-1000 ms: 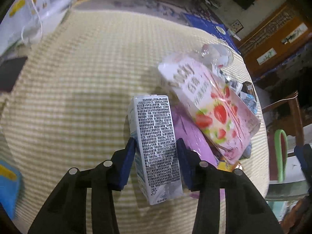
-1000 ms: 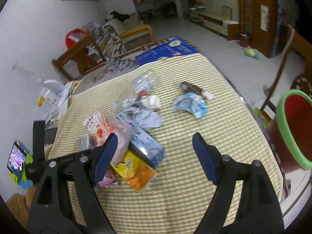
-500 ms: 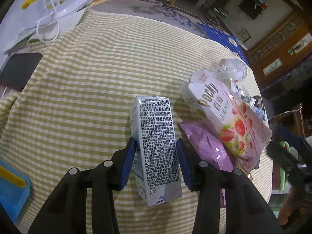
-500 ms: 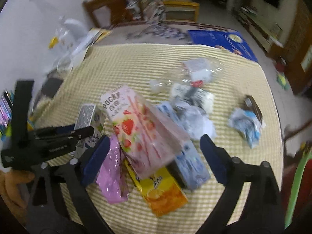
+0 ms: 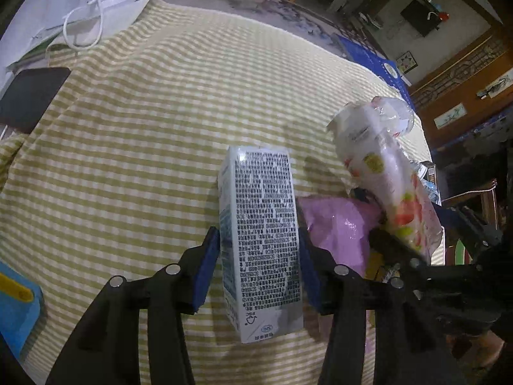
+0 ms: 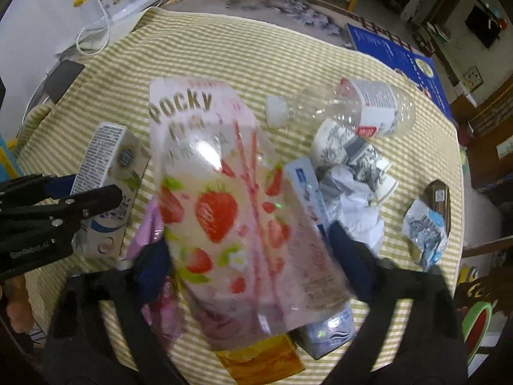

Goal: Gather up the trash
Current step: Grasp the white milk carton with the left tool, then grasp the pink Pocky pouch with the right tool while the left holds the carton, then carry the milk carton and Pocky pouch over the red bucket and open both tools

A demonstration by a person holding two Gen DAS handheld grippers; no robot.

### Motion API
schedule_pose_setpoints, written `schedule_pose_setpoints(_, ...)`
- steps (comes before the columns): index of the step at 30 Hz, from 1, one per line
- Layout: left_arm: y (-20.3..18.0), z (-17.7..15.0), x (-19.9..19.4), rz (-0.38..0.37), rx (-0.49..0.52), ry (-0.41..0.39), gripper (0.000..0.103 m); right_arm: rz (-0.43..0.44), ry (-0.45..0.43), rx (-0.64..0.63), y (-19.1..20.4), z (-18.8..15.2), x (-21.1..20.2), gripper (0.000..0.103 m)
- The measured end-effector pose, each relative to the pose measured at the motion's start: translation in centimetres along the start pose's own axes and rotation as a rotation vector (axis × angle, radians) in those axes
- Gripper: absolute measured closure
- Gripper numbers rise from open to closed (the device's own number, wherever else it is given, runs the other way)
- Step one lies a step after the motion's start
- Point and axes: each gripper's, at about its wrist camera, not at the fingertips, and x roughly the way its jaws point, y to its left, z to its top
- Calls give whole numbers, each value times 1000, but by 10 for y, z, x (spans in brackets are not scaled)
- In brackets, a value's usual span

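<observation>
The right gripper is smeared by motion, its blue pads only dim shapes, so where they meet the Pocky bag is unclear. That bag hides most of the purple wrapper and orange packet. The green-rimmed bin is cut off at the right edge.

A round table under a yellow-and-white checked cloth carries the litter: a clear plastic bottle on its side near the far edge, a crumpled patterned paper cup and white tissue just beside it. Off to the right lies a blue-white wrapper touching a brown bar; a dark phone sits at the left edge
</observation>
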Motion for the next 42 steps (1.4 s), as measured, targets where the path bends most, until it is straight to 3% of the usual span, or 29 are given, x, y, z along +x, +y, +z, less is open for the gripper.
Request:
schedule_pose_setpoints(8,-10,1,-10,0,26,-35,64,111,-130,167,-22,-12,-43,35)
schedule_pose_setpoints(10,-16,1,-18,-4,40,-59,64,125,-176,205,-26,-17,-59,43)
schedule_pose_setpoints(11,-19,1,-22,-8,46,-69,65,132,-198,224,-29,-20,-66,53)
schedule_pose_setpoints(12,-23,1,-25,-11,53,-79,65,139,-211,244,-32,-23,-71,78)
schedule_pose_setpoints(13,-29,1,-30,-16,65,-91,65,153,-226,279,-37,-27,-78,86)
schedule_pose_setpoints(20,-52,-4,-49,-41,112,-137,65,152,-214,341,-49,-46,-83,82)
schedule_pose_setpoints(22,-50,-8,-50,-33,114,-138,65,142,-227,355,-51,-48,-84,36)
schedule_pose_setpoints(23,-48,-10,-50,-32,110,-134,65,129,-233,356,-53,-46,-83,28)
schedule_pose_setpoints(27,-43,-16,-47,-31,85,-112,65,83,-153,301,-45,-36,-61,24)
schedule_pose_setpoints(31,-39,-20,-50,-29,80,-119,68,74,-108,223,-24,-36,-40,26)
schedule_pose_setpoints(33,-37,-21,-51,-30,72,-121,68,66,-76,164,-10,-37,-30,63)
schedule_pose_setpoints(36,-33,-22,-54,-29,60,-127,68,59,-94,139,-1,-38,-36,71)
schedule_pose_setpoints(42,-37,-20,-62,-41,65,-149,68,149,-207,245,-21,-45,-74,72)
